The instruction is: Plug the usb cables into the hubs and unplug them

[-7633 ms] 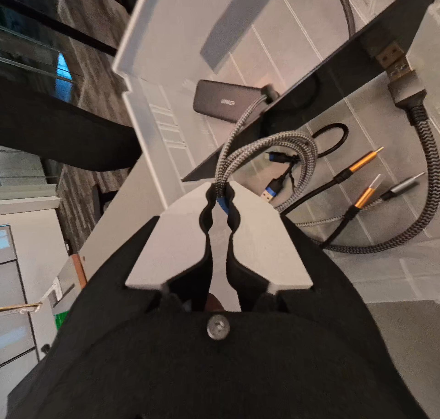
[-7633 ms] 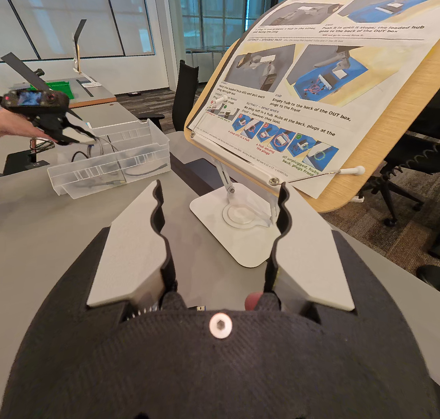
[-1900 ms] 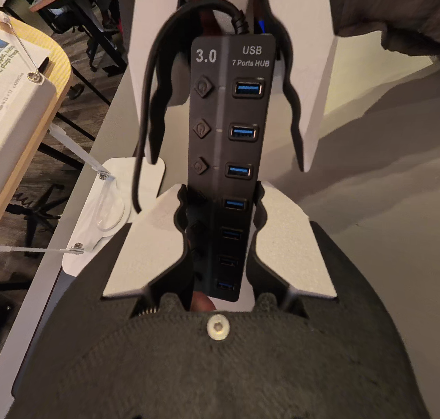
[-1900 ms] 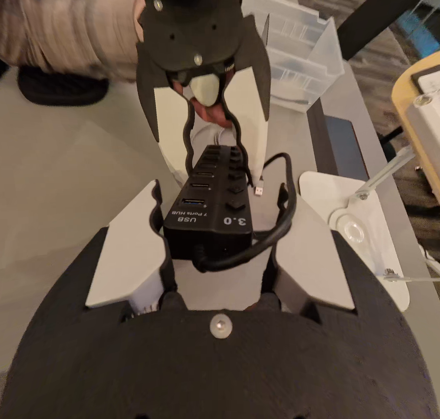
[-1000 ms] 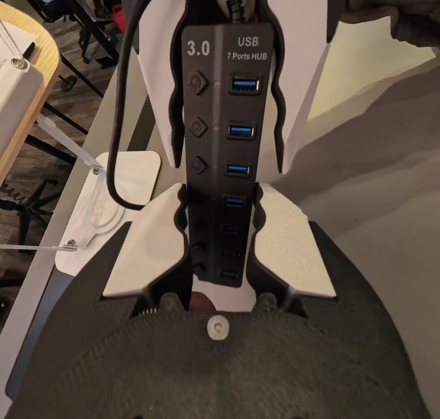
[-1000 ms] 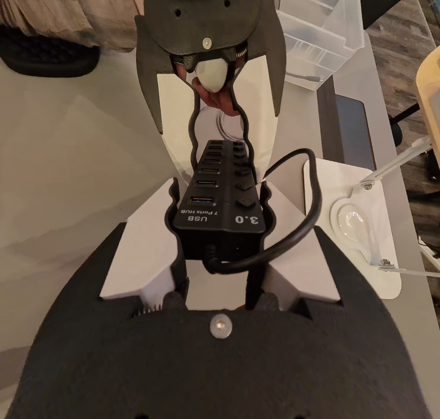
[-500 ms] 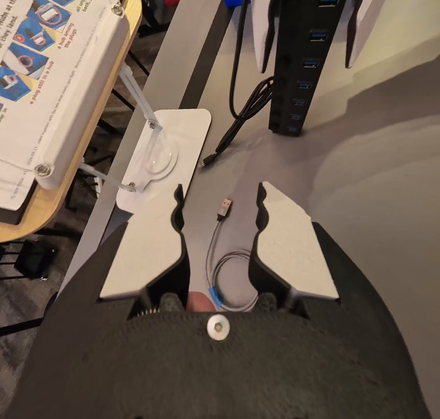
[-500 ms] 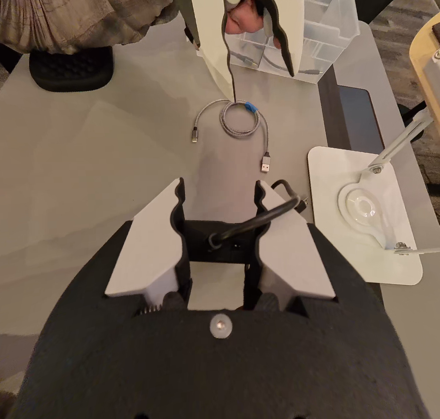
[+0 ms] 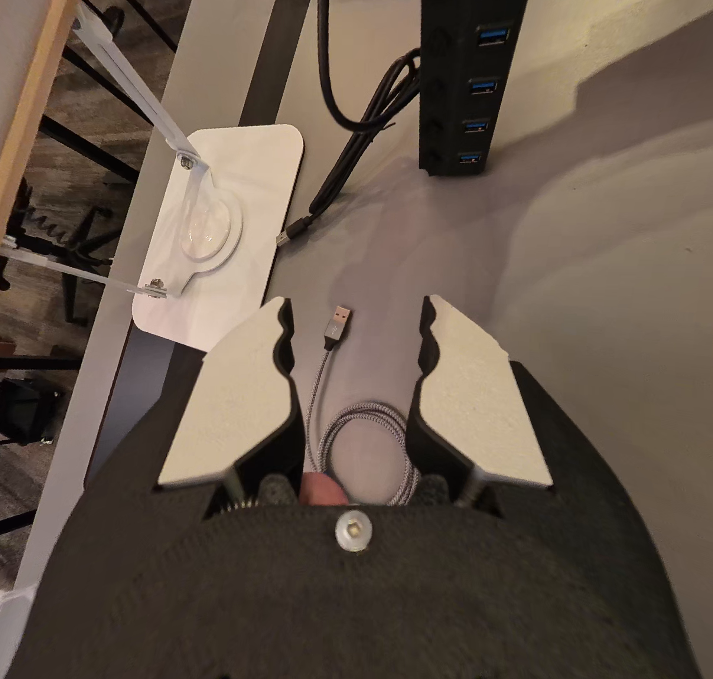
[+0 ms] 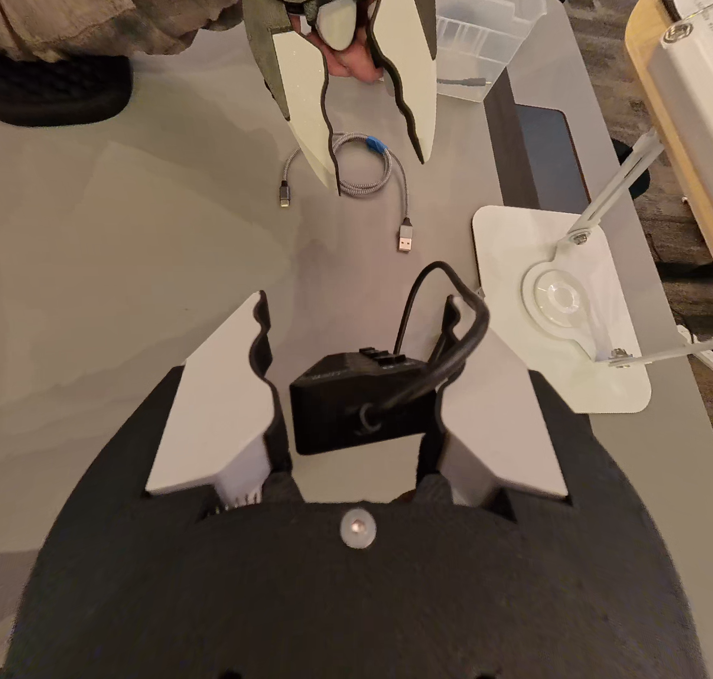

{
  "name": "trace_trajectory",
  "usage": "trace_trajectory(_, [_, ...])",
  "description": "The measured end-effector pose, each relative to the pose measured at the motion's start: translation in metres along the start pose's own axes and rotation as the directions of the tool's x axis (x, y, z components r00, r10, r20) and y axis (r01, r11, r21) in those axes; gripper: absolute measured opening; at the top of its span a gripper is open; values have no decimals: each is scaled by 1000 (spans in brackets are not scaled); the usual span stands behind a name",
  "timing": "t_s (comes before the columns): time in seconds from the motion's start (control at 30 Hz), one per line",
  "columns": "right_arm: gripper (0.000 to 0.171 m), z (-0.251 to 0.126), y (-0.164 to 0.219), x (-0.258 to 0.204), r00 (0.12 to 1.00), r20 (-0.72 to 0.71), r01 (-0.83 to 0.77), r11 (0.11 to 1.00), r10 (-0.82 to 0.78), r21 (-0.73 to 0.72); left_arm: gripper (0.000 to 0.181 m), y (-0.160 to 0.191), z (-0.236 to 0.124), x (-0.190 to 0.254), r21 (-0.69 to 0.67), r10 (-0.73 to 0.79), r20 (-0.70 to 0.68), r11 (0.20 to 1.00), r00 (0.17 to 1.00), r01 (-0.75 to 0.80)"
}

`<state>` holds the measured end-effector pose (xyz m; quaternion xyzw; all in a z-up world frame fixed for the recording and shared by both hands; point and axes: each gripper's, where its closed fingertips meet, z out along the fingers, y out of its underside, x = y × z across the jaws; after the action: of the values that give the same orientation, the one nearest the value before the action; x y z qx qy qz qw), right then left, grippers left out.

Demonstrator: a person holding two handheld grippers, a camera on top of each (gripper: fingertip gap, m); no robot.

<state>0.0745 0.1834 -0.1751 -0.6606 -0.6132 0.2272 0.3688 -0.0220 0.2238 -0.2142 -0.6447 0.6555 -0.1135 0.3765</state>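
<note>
A black USB hub stands on end on the grey table. Its black cable trails left to a loose plug. My right gripper is open. Its jaws flank the hub's upper end with a small gap on the left side. A grey braided USB cable lies coiled on the table, with its USB-A plug pointing toward the hub. My left gripper is open and empty just above that coil, with the plug between its fingertips. It also shows in the right wrist view.
A white stand base with clear struts sits at the table's left edge. A clear plastic organizer bin stands behind the cable. A black round pad and a person's sleeve are at the far side. A wooden side table stands beyond the edge. Both grippers' tips are roughly 20 cm from the white stand base. Look for it in the right wrist view too.
My left gripper let go of the hub, drew back and came down over the braided cable. My right gripper stood the hub on end and opened its jaws wider.
</note>
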Motion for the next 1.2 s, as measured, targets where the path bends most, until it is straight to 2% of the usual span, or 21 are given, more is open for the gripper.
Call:
trace_trajectory(0.03, [77, -1, 1, 0, 1000, -4, 3, 1000, -3, -8, 63, -1, 1, 1, 3, -1, -5, 1000, 1000, 1])
trace_trajectory(0.13, [73, -3, 5, -2, 1000, 4, 6, 999, -6, -39, 64, -12, 8, 13, 39, 5, -43, 999, 999, -3])
trace_trajectory(0.23, [69, -1, -2, -5, 1000, 25, -10, 1000, 10, -9, 70, -33, 23, 29, 97, 50, -46, 994, 998, -45])
trace_trajectory(0.4, [65, 1, -11, -10, 998, 62, -33, 999, 31, 33, 89, -68, 64, 70, 164, 110, -72, 982, 991, -97])
trace_trajectory(0.43, [65, 1, -11, -10, 997, 65, -34, 999, 31, 35, 92, -72, 73, 71, 170, 109, -44, 980, 993, -100])
trace_trajectory(0.53, [63, 3, -16, -14, 996, 86, -36, 998, 31, 60, 91, -82, 95, 70, 182, 71, -25, 981, 997, -65])
trace_trajectory(0.63, [61, 5, -23, -19, 993, 118, -40, 995, 29, 87, 76, -84, 112, 63, 178, 44, 1, 983, 999, -43])
trace_trajectory(0.73, [59, 4, -21, -19, 993, 114, -35, 997, 27, 75, 60, -87, 115, 59, 204, 21, 3, 979, 1000, -21])
trace_trajectory(0.8, [60, 1, -18, -15, 996, 89, -24, 999, 20, 49, 58, -83, 112, 58, 184, 25, -7, 983, 1000, -23])
trace_trajectory(0.87, [71, -5, -17, -9, 998, 51, -26, 998, 24, 49, 57, -84, 104, 57, 204, 6, -32, 979, 999, 1])
trace_trajectory(0.93, [92, -13, -21, -4, 998, 39, -54, 993, 51, 100, 56, -88, 93, 53, 237, -38, -67, 970, 997, 53])
trace_trajectory(1.0, [99, -20, -24, 0, 997, 33, -74, 986, 70, 150, 55, -92, 83, 50, 269, -67, -84, 959, 994, 87])
trace_trajectory(1.1, [101, -29, -37, 8, 995, 21, -96, 962, 94, 255, 55, -97, 75, 49, 307, -96, -85, 945, 992, 118])
trace_trajectory(1.2, [107, -37, -40, 34, 980, -117, -123, 955, 159, 270, 55, -101, 67, 35, 345, -149, -22, 927, 989, 147])
